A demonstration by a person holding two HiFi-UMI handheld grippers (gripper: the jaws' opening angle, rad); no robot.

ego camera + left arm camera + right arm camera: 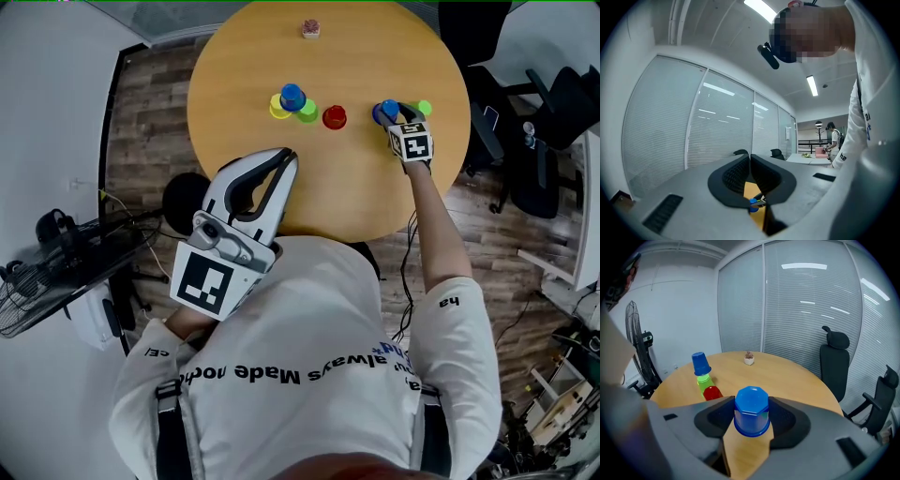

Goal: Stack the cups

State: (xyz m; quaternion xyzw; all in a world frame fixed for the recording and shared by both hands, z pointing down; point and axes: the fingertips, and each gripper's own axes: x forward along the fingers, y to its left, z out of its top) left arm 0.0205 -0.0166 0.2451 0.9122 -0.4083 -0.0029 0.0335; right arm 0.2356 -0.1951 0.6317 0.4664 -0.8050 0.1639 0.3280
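We find the task partly done. In the upper centre of the head view, an upper blue cup (292, 96) sits upside down on a yellow cup (277, 109) and a green cup (308, 112) that stand side by side on the round wooden table (356, 187). This is the only stacking we can see.

A red cup (334, 117) stands alone just right of that group. A second green cup (425, 107) stands further right, beside the right gripper (388, 115).

The right gripper's jaws are clenched on a held blue cup (751, 408), which is upside down with a pad against each side. We judge it to be carried, not yet placed.

The left gripper (285, 156) is at the lower left of the head view, near the table edge. Its jaws are pressed together with nothing between them.

Left to do, in our judgement, is placing the held blue cup, the red cup and the second green cup.
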